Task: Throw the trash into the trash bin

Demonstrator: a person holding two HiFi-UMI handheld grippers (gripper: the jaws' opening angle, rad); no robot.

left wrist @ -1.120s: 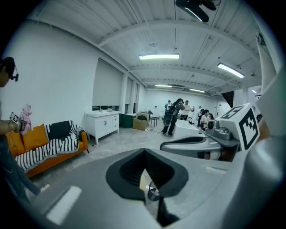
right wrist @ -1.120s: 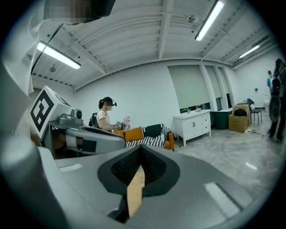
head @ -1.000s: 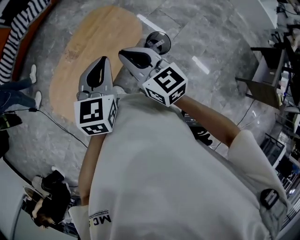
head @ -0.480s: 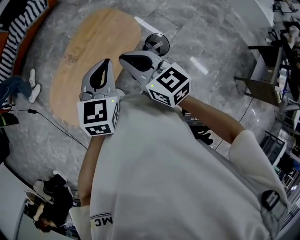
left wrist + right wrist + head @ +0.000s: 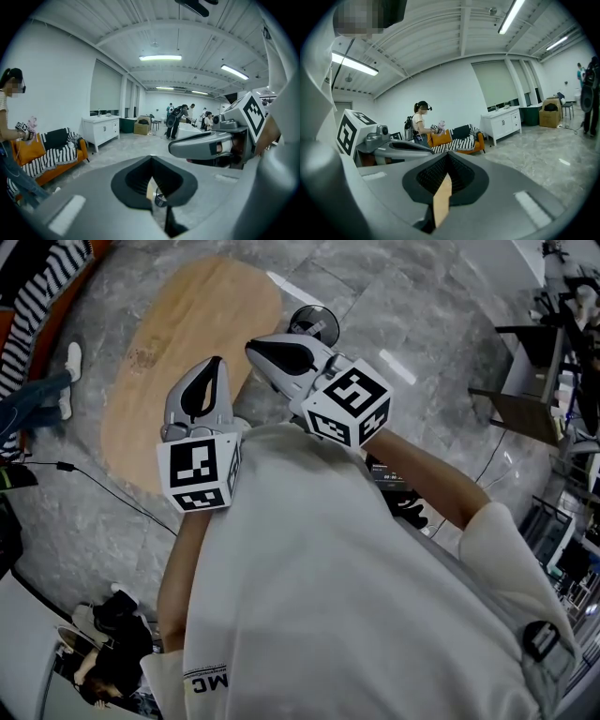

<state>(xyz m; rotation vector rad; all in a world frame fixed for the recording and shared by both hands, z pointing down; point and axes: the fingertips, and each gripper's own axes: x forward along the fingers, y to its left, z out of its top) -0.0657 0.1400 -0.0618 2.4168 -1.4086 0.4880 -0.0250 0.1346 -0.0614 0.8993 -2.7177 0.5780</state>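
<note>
**Grippers closed at chest height; trash bin on floor past table**

Shirt (image 5: 356,596), white, fills the lower part of the head view; both arms reach forward from it.

1. Left gripper (image 5: 215,362): held just in front of the chest, marker cube (image 5: 197,472) toward the wearer. In the left gripper view its jaws meet with only a thin slit between them and clamp nothing.
2. Right gripper (image 5: 251,347): held beside the left one and slightly farther out, tip angled toward the left of the head view. In the right gripper view its jaws are also pressed together and clamp nothing. The strip of wood colour in the slit is the table behind.

Table (image 5: 178,334): oval, light wood top, directly below and beyond both grippers. Its visible surface is bare.

Trash bin (image 5: 323,320): round, dark, upright on the floor just off the table's right edge. In the head view it sits just past the right gripper, whose body overlaps its near rim. It also shows through the slit of the left gripper.

Floor (image 5: 422,315): grey, stone-patterned, glossy. A thin cable (image 5: 112,488) runs across it left of the table.

Room beyond:
- orange sofa (image 5: 56,157) with striped covers against the white wall;
- a person (image 5: 419,124) standing at the sofa;
- white cabinet (image 5: 101,131), then a cardboard box (image 5: 140,127);
- people (image 5: 178,119) grouped at the far end;
- strip lights (image 5: 160,57) on the ribbed white ceiling.
</note>
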